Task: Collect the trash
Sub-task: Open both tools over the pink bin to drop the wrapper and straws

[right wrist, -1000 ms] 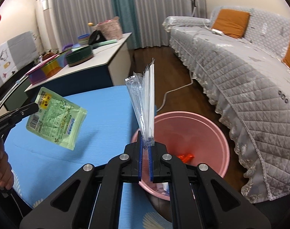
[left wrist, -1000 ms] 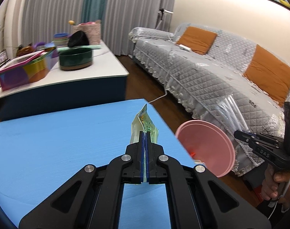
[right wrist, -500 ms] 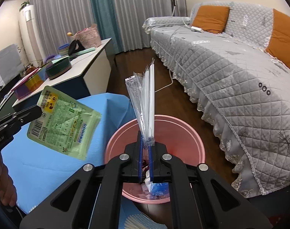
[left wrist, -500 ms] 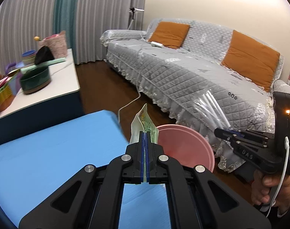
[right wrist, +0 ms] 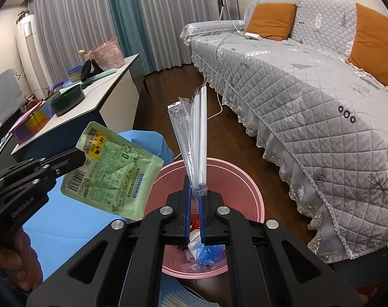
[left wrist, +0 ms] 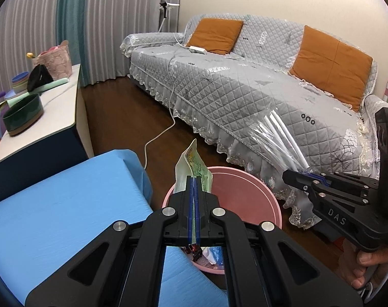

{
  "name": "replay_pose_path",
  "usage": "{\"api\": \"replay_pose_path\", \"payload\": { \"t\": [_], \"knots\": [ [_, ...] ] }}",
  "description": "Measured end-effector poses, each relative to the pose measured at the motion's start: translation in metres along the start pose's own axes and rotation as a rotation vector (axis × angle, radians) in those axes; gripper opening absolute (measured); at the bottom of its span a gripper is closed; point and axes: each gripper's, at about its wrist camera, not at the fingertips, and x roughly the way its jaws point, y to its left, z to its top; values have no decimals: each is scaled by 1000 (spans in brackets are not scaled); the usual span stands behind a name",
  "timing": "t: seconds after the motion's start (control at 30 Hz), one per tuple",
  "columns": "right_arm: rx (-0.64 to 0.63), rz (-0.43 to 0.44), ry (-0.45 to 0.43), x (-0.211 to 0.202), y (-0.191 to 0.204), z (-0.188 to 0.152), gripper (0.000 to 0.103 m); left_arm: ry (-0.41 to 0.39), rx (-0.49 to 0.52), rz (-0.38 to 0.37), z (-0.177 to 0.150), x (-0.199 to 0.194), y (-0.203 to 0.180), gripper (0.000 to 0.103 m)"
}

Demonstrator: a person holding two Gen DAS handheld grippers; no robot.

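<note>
The left tool (left wrist: 193,179) is clenched tight on a flat green plastic food pouch with small print on it (right wrist: 112,174). The pouch sticks up and forward from the tool's tips. The right tool (right wrist: 196,192) is pinching a clear crinkly plastic wrapper with white straws inside (right wrist: 194,138). Its two blue pads look a little apart lower down, but the wrapper stands straight up from them, so it is held.

Just below and in front of both tools sits a round pink plastic trash bucket (right wrist: 250,194). A second ago the left tool was over the soft blue tabletop (left wrist: 66,204) and the bucket was off to its right side. Now the bucket is right under its tips. The right tool has moved too. Before, the bucket was ahead of it. Now the tool looks down into the bucket, where some white, blue and red scraps (right wrist: 204,248) lie at the bottom.

That means both pieces of trash have been carried over the bucket. I think the next step is to let go so they drop in. The pouch hangs near the bucket's edge on the tabletop side, so it could land on the rim.

Farther ahead of the tools is a long grey quilted sofa with orange cushions (left wrist: 270,81).
</note>
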Motion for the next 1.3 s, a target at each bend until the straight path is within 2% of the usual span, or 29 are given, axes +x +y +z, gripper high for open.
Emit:
{"api": "replay_pose_path", "payload": {
  "t": [0.1,0.13,0.17,0.2,0.23,0.43,0.57,0.63,0.67,0.8,0.83,0.9,0.97,1.1,1.3],
  "knots": [
    [-1,-5,17,4,-1,0,15,29,2,2,1,9,-3,3],
    [-1,-11,22,5,-1,-1,31,35,-4,-2,1,10,-3,7],
    [0,-22,22,6,-1,-1,52,38,-7,-3,1,11,-3,16],
    [1,-33,19,6,-1,-2,59,35,-10,1,0,10,-2,20],
    [2,-37,13,5,-1,-1,61,35,-10,4,-1,10,-2,26],
    [5,-44,10,4,1,0,61,37,-23,22,-7,3,6,29],
    [8,-49,15,3,7,0,62,30,-49,39,-10,-8,18,49],
    [10,-50,18,2,10,-1,62,23,-62,54,-14,-16,25,55],
    [9,-53,19,1,11,-1,64,20,-70,60,-15,-20,28,60],
    [7,-58,5,-10,20,-2,71,4,-113,81,-22,-44,45,69],
    [1,-60,-1,-14,25,-3,75,-4,-122,90,-24,-52,49,75],
    [-11,-62,-18,-24,35,-4,81,-24,-139,111,-28,-66,57,77],
    [-22,-61,-39,-34,47,-7,89,-33,-158,131,-32,-79,65,84],
    [-44,-48,-65,-52,72,-18,97,-60,-203,190,-47,-110,82,87],
    [-103,-31,-97,-76,113,-40,98,-99,-244,305,-72,-150,94,92]
  ]
}}
